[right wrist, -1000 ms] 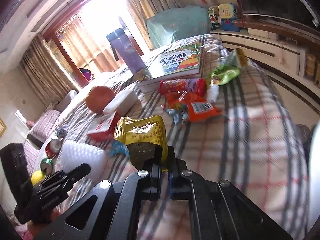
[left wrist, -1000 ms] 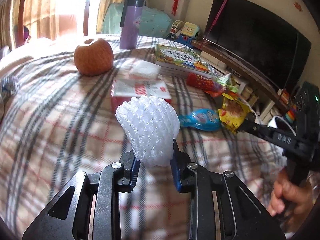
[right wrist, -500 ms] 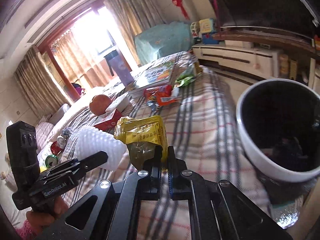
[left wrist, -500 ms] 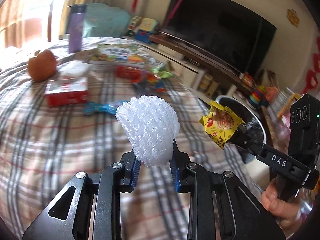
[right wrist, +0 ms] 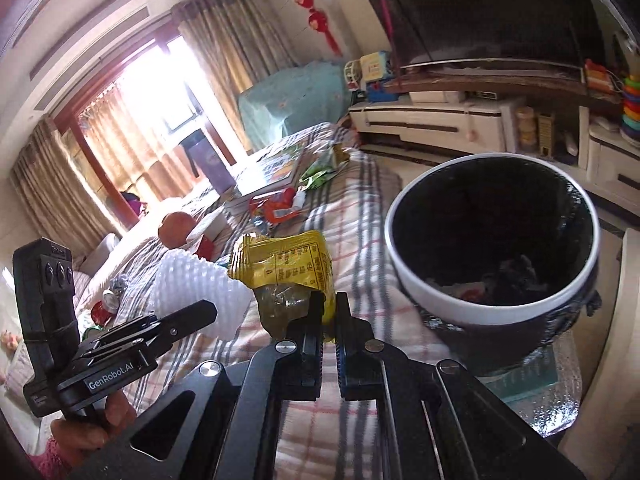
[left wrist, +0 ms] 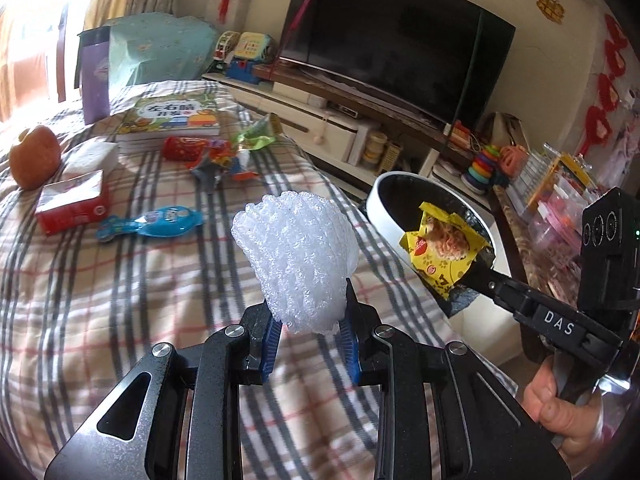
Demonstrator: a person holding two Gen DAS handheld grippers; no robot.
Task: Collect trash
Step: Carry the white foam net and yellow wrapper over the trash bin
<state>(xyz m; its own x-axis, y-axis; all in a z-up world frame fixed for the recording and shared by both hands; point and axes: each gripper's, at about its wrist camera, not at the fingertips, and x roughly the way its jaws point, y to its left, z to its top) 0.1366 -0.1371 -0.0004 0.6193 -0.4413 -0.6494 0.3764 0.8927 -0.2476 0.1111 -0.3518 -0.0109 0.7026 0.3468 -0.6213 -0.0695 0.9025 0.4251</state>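
Your left gripper (left wrist: 308,334) pinches the light, squashy foam fruit net (left wrist: 296,256) by its base over the bed (left wrist: 120,280), while your right gripper (right wrist: 329,344), fingers closed on the thin, crinkly yellow wrapper (right wrist: 288,272), holds it near the bin (right wrist: 496,308) to its right.

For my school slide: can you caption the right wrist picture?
Right tool carries a yellow wrapper toward the trash bin.

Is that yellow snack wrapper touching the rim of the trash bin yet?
Apart. In the right wrist view, plaid bedding shows between the yellow wrapper, pinched in the right gripper, and the bin's white rim.
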